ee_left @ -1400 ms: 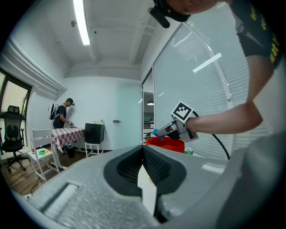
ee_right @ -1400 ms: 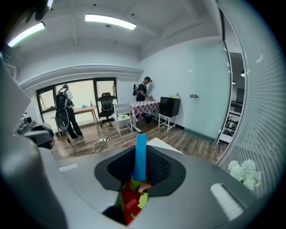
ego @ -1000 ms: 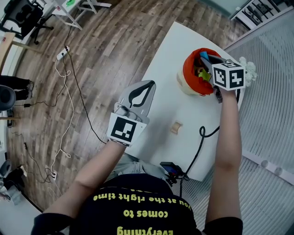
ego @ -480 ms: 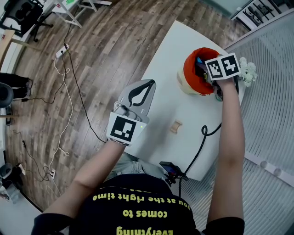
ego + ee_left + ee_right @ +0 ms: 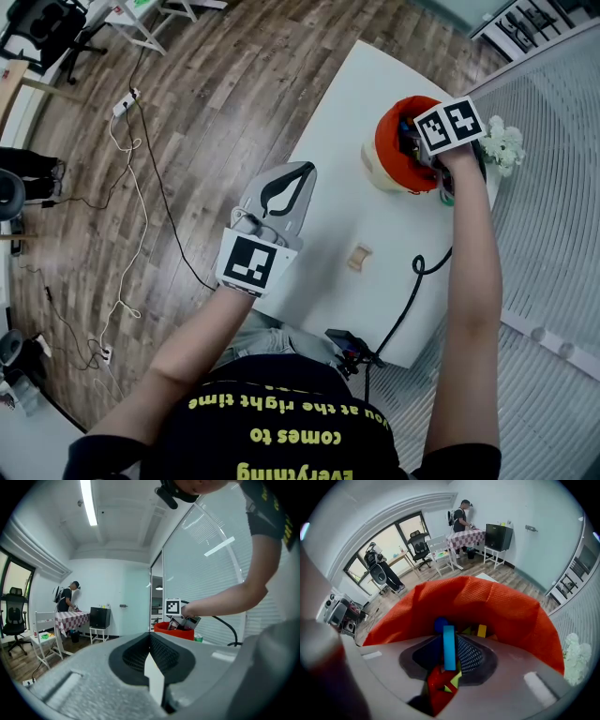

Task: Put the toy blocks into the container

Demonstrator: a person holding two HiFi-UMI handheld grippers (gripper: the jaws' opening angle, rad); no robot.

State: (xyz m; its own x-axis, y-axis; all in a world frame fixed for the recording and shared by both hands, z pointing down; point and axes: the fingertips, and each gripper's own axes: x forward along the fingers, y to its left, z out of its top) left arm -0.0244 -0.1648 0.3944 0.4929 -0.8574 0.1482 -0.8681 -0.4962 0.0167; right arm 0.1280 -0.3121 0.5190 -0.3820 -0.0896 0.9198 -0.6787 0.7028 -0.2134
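A wooden floor (image 5: 216, 103) fills the left half of the head view, and a white tabletop (image 5: 375, 94) runs from the upper middle down toward the lower right. The person's two bare forearms reach up from the bottom edge of the frame.

The orange fabric container (image 5: 392, 150) stands near the upper right end of the tabletop. In the right gripper view its wall (image 5: 497, 606) arches across the middle of the frame.

The left tongs (image 5: 307, 171) lie over the tabletop's left edge in the middle of the head view, pointing to the upper right, well apart from the container. In the left gripper view the left tongs (image 5: 150, 635) are clenched tip to tip with nothing between them.

The right tongs (image 5: 449, 634) point steeply down into the container's mouth and are grasping a light blue block (image 5: 449, 646), a narrow bar standing on end between the pads, just above the container's inside. Past it, at the bottom of the container, lie other blocks: a dark blue one (image 5: 439, 623), a yellow one (image 5: 482, 630) and a green one (image 5: 466, 631).

A black cable (image 5: 417, 272) curls over the tabletop's lower right edge. A small bunch of white flowers (image 5: 503, 142) sits just right of the container. A small wooden block (image 5: 359, 259) lies alone on the tabletop below the container, between the two arms
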